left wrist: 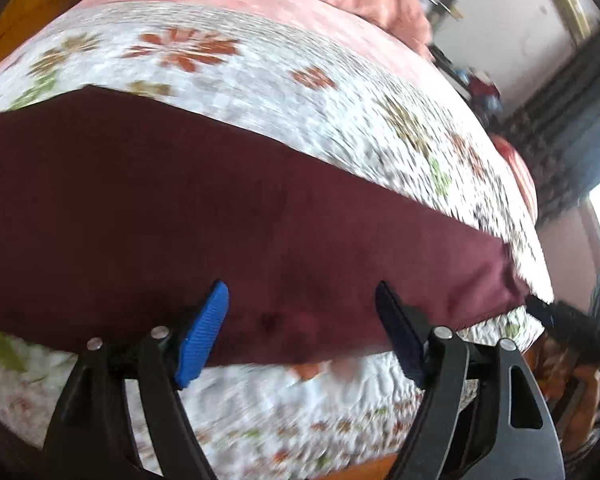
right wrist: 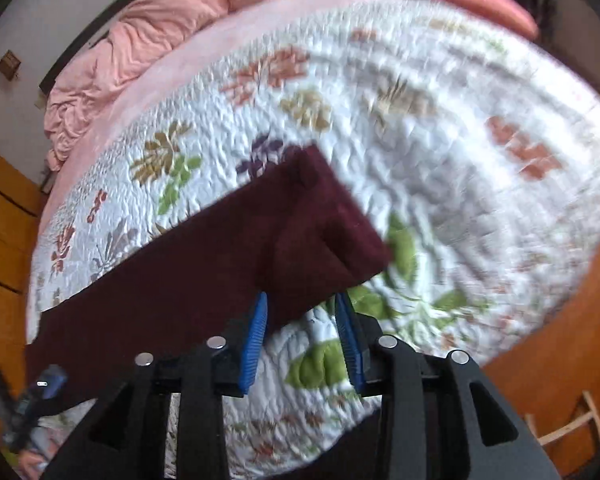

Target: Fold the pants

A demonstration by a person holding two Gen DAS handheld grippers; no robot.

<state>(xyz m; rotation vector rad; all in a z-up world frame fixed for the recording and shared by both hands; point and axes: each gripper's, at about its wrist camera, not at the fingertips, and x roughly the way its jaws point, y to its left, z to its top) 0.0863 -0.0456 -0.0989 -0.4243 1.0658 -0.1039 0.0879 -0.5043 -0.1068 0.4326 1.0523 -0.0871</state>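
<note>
Dark maroon pants (left wrist: 180, 208) lie in a long flat band across the flowered quilt (left wrist: 260, 80). My left gripper (left wrist: 300, 292) hovers over their near edge, blue pads wide apart with nothing between them. In the right wrist view the pants (right wrist: 204, 256) run from lower left to a folded end (right wrist: 332, 232). My right gripper (right wrist: 301, 298) stands at that end's near corner. Its pads are apart, the cloth's corner shows between the tips, and quilt (right wrist: 460, 160) shows in the gap behind it. The cloth looks loose, not pinched. Each gripper also shows blurred at the far edge of the other's view.
A crumpled pink blanket (right wrist: 140, 48) is heaped at the far side of the bed, with a red pillow (right wrist: 480, 0) at another corner. Orange wooden floor (right wrist: 560, 360) borders the bed, and a wooden cabinet (right wrist: 4, 240) stands at the left. Both views are motion blurred.
</note>
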